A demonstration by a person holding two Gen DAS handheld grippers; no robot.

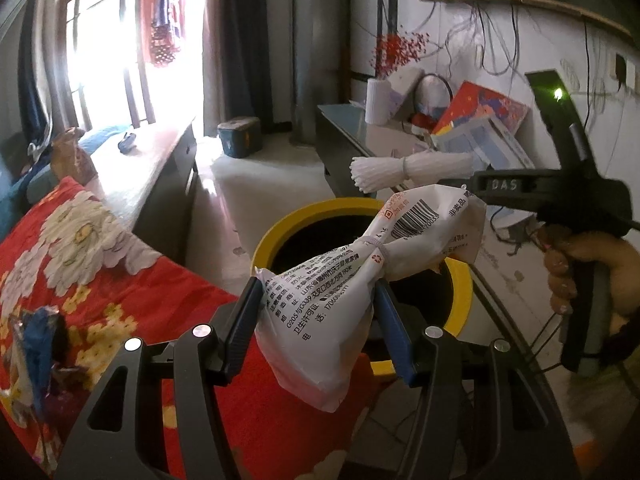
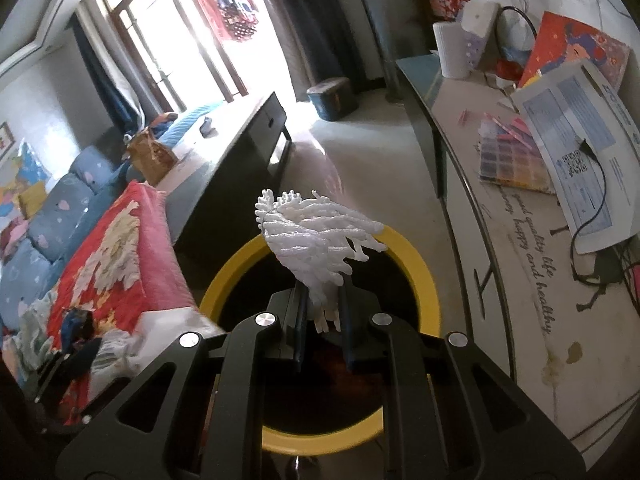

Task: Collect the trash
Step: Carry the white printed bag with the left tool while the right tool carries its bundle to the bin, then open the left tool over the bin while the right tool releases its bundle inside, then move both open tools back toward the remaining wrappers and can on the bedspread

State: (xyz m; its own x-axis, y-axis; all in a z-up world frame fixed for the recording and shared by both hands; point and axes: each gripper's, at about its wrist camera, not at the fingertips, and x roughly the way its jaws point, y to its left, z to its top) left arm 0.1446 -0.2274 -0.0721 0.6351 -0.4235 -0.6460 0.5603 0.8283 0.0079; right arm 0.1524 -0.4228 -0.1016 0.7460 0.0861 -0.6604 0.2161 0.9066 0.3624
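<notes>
From the left wrist view, my left tongs (image 1: pixel 316 320) are clamped on a white printed bag (image 1: pixel 340 292), cinched at its middle by a band, and the bag hangs just over the near rim of the yellow-rimmed trash bin (image 1: pixel 272 236). Its far end points toward the right tongs (image 1: pixel 404 174), held in a hand (image 1: pixel 576 276) at the right edge and carrying a bundle of white strips (image 1: pixel 400 170) above the bin's far side. The red floral blanket (image 1: pixel 100 272) lies just beside the bin on the left, with more crumpled wrappers (image 1: pixel 36 344) on it. My worry here: the bag's lower corner sits over the rim rather than the opening, so a release now could tip it onto the blanket or floor. From the right wrist view, the right tongs (image 2: pixel 322 316) are nearly together, pinching the white strips (image 2: pixel 316 248) at their lower ends, with the fan of them spreading above the bin's dark mouth (image 2: pixel 360 280). The loose strips splay toward the far rim, so some could catch there or scatter, or snag between the pads on opening. The cluttered tabletop (image 2: pixel 520 280) sits close on the right.
</notes>
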